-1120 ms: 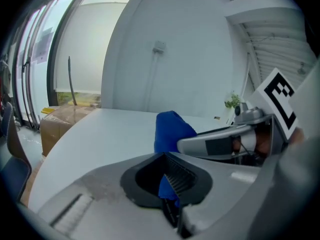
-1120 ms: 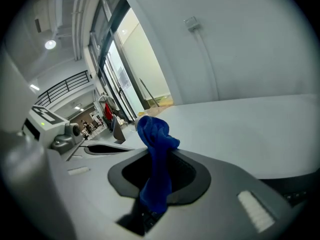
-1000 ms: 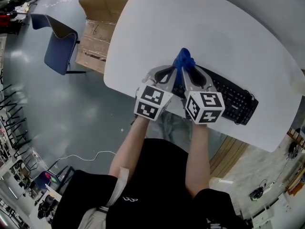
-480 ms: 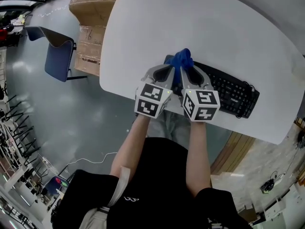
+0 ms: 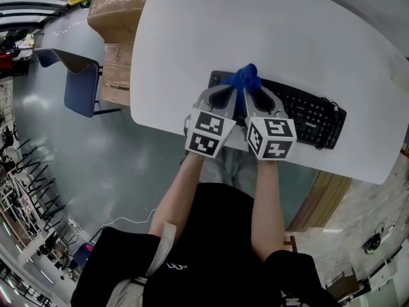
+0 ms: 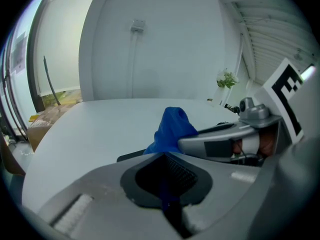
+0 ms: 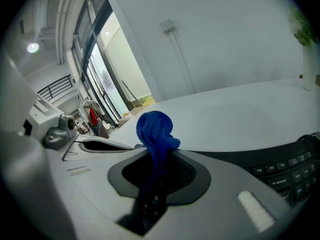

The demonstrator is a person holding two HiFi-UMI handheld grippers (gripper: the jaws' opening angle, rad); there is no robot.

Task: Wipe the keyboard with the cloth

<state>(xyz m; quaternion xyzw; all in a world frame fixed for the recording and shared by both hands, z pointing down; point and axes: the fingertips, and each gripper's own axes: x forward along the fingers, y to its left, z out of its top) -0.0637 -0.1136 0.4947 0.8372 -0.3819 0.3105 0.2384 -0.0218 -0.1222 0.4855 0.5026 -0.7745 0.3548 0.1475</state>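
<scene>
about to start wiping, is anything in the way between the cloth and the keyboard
Nothing visible does. The left gripper and right gripper are both shut on the blue cloth, which sits right at the left end of the keyboard. No object shows on the keys beside it.

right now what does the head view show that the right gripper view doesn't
Only the head view: the person's arms, both marker cubes and the full length of the keyboard. Only the right gripper view: a wall box with a cable, and tall windows. Both: the blue cloth pinched in the right gripper, above the white table.
</scene>
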